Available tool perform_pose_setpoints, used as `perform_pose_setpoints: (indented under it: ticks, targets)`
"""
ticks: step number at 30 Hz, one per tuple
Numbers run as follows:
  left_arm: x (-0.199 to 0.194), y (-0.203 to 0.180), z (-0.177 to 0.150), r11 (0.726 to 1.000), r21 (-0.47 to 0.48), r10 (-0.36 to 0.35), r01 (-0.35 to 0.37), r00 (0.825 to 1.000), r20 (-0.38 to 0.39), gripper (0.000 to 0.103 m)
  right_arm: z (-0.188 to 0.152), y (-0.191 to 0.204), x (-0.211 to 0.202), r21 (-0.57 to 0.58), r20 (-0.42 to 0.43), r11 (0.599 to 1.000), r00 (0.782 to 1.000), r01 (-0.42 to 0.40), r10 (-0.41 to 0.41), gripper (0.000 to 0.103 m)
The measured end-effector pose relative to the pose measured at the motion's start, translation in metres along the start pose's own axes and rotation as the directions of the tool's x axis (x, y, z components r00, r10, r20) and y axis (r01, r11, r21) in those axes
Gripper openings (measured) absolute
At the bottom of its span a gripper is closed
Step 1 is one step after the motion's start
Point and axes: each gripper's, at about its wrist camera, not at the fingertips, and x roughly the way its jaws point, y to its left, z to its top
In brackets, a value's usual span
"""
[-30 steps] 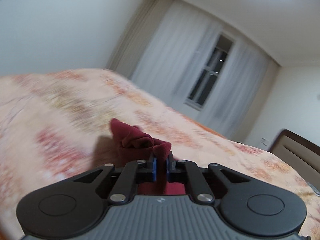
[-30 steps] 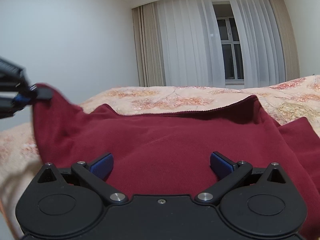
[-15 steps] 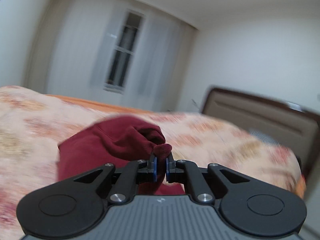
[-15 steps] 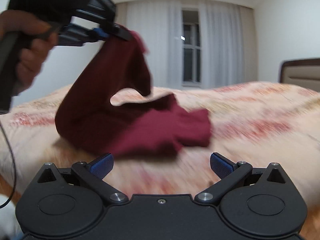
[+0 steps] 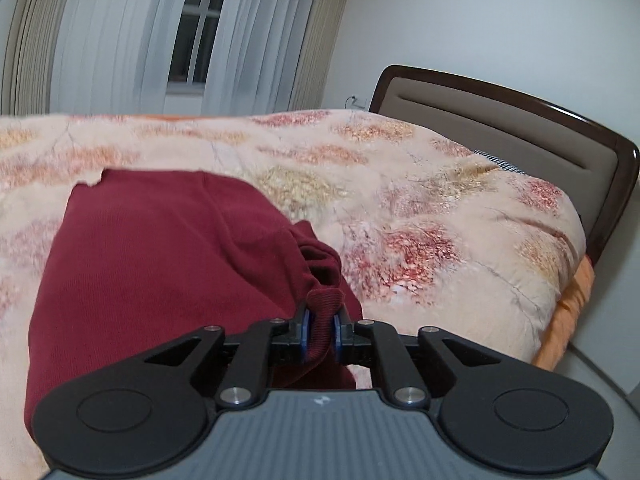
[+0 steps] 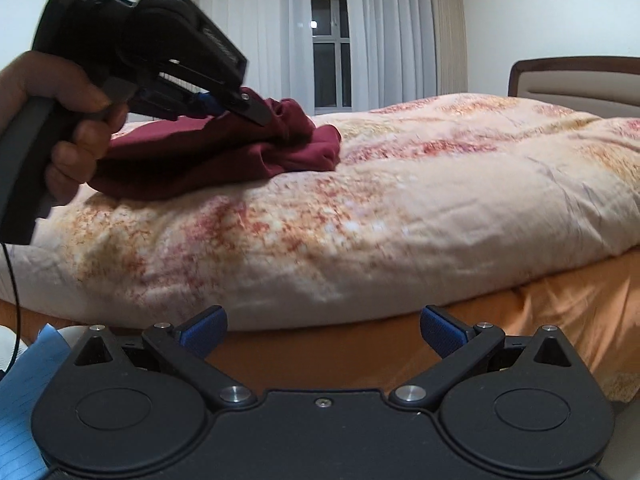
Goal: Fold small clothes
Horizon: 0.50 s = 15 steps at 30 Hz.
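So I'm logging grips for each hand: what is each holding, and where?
The left tongs have a bunched ribbed edge of the red garment between them, just easing open. The right tongs hold nothing.

I'm looking across a bed covered by a pale peach quilt with red and ochre blotches; an orange sheet shows under its edge. At the head stands a dark wooden headboard with a beige padded panel. On the far wall I see a window, dark outside, framed by sheer white curtains and beige drapes beside them. The walls are plain white, lit evenly from indoors.
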Motion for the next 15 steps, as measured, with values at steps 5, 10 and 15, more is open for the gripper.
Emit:
perform_pose_setpoints:
  ticks: [5,10,15]
  targets:
    - [-0.011,0.005,0.002,0.999,-0.031,-0.036,0.036,0.999,-0.002,0.063,0.0,0.003,-0.002,0.002,-0.016,1.0,1.0,-0.012,0.012,0.103]
    - [-0.026,0.007,0.005,0.998,-0.052,-0.022,0.023,1.0,0.013,0.087,0.005,0.006,-0.005,-0.021,-0.015,1.0,1.0,-0.01,0.01,0.103]
    - [-0.05,0.026,0.005,0.992,-0.119,0.056,-0.048,0.996,0.062,0.103,0.007,0.005,-0.009,-0.005,-0.012,1.0,1.0,-0.008,0.008,0.103]
